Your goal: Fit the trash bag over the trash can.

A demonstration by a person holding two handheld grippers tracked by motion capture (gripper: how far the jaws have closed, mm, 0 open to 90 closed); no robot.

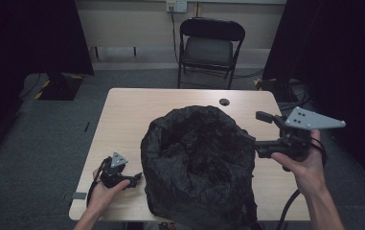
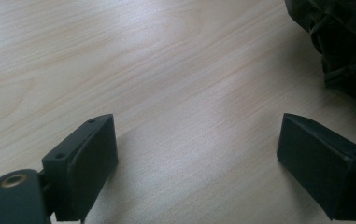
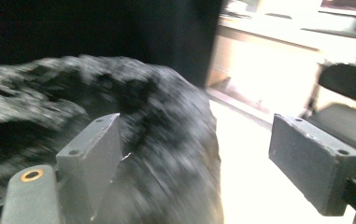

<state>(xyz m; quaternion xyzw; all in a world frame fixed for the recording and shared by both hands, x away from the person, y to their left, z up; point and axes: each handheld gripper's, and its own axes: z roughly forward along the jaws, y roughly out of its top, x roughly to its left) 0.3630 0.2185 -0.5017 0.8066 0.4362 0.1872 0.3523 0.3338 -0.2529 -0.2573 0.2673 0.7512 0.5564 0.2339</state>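
High view shows the right gripper (image 1: 261,128) held above the table (image 1: 122,110) at the right edge of the black bag (image 1: 197,163), jaws spread wide with nothing between them. Its hand (image 1: 302,165) grips it from below. The left gripper (image 1: 134,179) rests low on the table just beside the bag's left side, also released and empty. A folding chair (image 1: 209,48) stands behind the table.
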